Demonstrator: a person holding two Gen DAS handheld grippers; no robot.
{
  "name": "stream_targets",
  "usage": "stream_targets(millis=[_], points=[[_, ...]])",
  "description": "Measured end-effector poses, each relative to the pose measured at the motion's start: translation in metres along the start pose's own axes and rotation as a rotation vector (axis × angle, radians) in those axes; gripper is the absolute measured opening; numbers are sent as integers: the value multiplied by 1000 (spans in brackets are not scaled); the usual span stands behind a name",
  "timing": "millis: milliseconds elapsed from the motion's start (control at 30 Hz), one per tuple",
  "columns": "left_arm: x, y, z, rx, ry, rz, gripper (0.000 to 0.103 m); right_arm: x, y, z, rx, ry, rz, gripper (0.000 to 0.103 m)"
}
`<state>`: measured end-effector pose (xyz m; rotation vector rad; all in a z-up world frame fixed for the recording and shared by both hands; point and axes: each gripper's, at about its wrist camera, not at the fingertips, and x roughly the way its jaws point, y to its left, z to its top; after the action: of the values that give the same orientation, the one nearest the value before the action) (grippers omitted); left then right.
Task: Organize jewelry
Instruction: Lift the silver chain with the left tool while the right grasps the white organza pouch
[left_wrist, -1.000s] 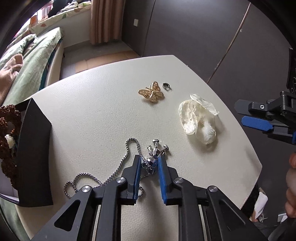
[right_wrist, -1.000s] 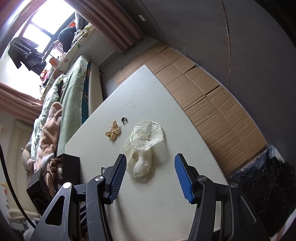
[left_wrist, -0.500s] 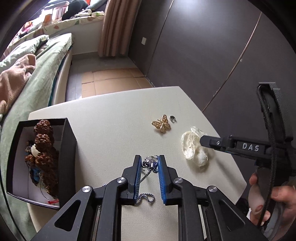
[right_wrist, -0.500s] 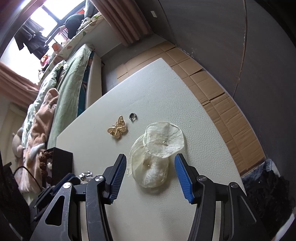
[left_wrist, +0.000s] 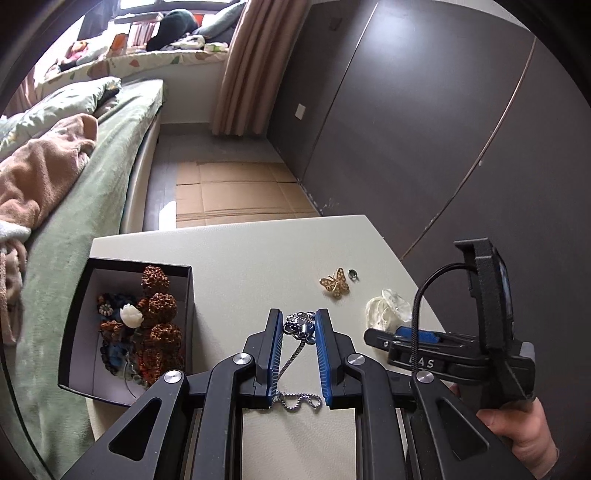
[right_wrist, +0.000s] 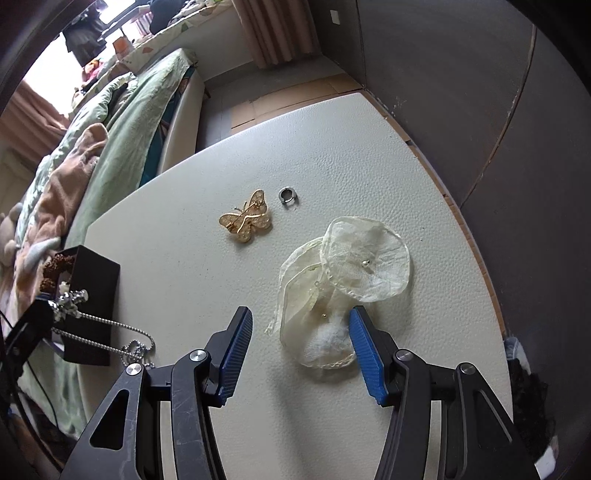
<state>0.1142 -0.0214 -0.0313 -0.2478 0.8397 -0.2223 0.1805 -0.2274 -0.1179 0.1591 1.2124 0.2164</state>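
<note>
My left gripper (left_wrist: 299, 325) is shut on the silver pendant of a chain necklace (left_wrist: 297, 326) and holds it above the white table; the chain (right_wrist: 107, 334) hangs down and its end trails on the table. The open black jewelry box (left_wrist: 74, 325) with brown beads stands to the left. My right gripper (right_wrist: 299, 317) is open and empty, low over the cream sheer flower ornaments (right_wrist: 354, 266). A gold butterfly brooch (right_wrist: 246, 219) and a small silver ring (right_wrist: 287, 194) lie farther back.
The white table (left_wrist: 240, 258) ends at its right edge near a dark wall. A bed with green bedding (left_wrist: 85, 177) lies left of the table. The black box (right_wrist: 94, 295) stands at the table's left edge.
My left gripper has lifted the necklace off the table and pulled back, bringing the black box into view. My right gripper has moved down closer to the sheer flower ornaments.
</note>
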Motion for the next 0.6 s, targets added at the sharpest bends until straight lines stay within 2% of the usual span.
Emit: stream_targets(millis=[133, 200, 233, 267, 300, 400, 600], points=[[-10, 3, 0, -6, -17, -5, 18, 0, 8, -4, -47, -4, -59, 55], [-15, 6, 2, -12, -26, -8, 16, -2, 5, -6, -22, -10, -55, 52], [-17, 7, 4, -18, -32, -12, 16, -4, 2, -6, -6, -13, -44, 46], [-20, 8, 6, -23, -38, -20, 16, -5, 0, -7, 8, -10, -33, 24], [-23, 9, 8, -26, -46, -26, 16, -4, -3, -7, 22, 1, -19, 8], [-35, 12, 16, -38, -80, -35, 15, -7, -12, -8, 61, 0, 31, 7], [-62, 15, 32, -60, -157, -55, 15, -28, -17, -3, 94, -73, 109, 5]])
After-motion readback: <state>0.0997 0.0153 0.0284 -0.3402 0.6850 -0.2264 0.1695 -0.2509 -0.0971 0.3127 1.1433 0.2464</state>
